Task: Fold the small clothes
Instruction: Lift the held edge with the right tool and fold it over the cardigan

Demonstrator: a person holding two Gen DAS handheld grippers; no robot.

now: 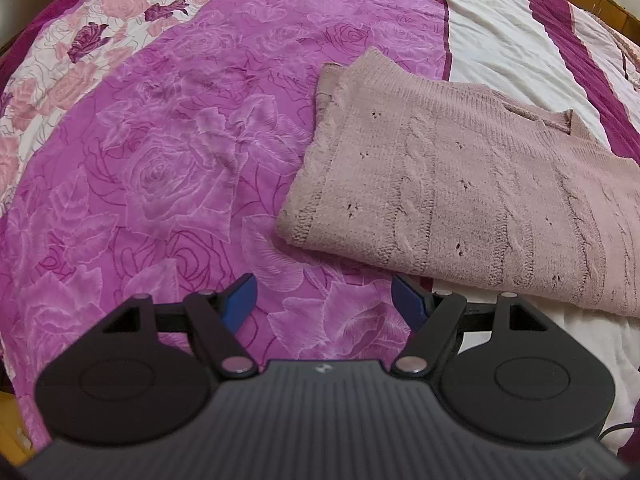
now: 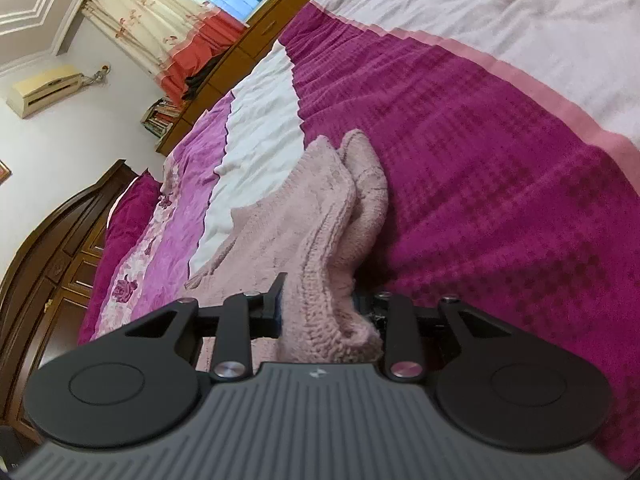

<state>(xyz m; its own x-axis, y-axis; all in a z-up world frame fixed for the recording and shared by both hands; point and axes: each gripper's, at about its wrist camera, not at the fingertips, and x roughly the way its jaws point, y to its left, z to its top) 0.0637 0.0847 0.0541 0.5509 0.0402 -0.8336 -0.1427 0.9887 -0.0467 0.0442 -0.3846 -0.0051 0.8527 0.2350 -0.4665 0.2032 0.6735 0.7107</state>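
A dusty-pink cable-knit sweater (image 1: 460,196) lies partly folded on the bed, right of centre in the left wrist view. My left gripper (image 1: 324,300) is open and empty, its blue fingertips (image 1: 240,300) hovering over the purple bedspread just short of the sweater's near edge. In the right wrist view my right gripper (image 2: 320,312) is shut on a bunched edge of the sweater (image 2: 320,240), which runs away from the jaws across the bed. The right fingertips are mostly hidden by the knit.
The bedspread has a purple rose print (image 1: 160,160), a white band (image 1: 492,32) and magenta stripes (image 2: 500,180). A dark wooden headboard (image 2: 52,248), curtains (image 2: 160,16) and a wall air conditioner (image 2: 44,88) stand beyond the bed.
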